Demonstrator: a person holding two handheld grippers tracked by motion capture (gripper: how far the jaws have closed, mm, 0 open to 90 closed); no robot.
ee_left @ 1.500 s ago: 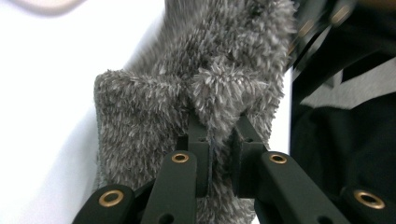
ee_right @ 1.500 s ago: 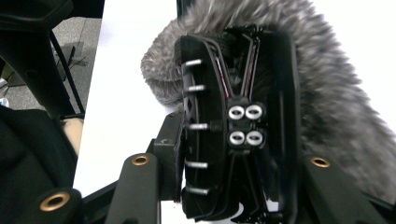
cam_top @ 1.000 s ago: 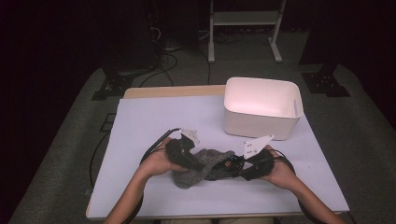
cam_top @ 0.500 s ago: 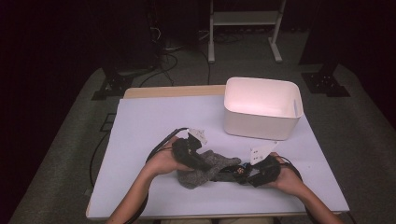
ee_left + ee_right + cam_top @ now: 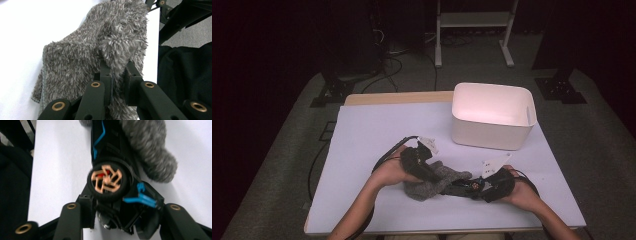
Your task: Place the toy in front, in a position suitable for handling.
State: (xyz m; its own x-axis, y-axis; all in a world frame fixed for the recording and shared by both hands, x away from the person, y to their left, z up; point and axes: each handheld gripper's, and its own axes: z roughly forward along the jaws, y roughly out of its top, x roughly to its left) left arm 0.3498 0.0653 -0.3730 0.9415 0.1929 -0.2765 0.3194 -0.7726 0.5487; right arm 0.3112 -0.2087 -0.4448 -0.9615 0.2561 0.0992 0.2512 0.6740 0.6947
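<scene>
— Well, left tongs (image 5: 117, 72)?
— Clenched on the cloth (image 5: 100, 50). Pinching a fold of grey fluff, pads tight together, pile spilling over both.

— And the cloth itself?
— Bunched on the table (image 5: 377, 125), near the front edge, between the two hands. Rest of it slumped flat on the white top, one hemmed edge trailing low in the left gripper view.

— Right tongs (image 5: 122, 207)?
— Set around the toy (image 5: 107, 180), one jaw on either side of its near end. Just been opening, toy between them. Left pad looks up against the black body; cannot tell whether either pad really presses, too blurred.

— What sort of toy?
— Black, with blue lines and an orange-spoked wheel (image 5: 108, 180) facing the camera. Lying on the table, far end running up against the cloth, fluff just beside it and partly over it.

— Tongs close to each other?
— Near, not touching. Cloth and toy between them, left one higher on the heap, right one low at the table.

— Anything else about?
— White bin (image 5: 492, 135) behind, toward the right, well apart from cloth and toy. Standing upright, pale inside.
</scene>
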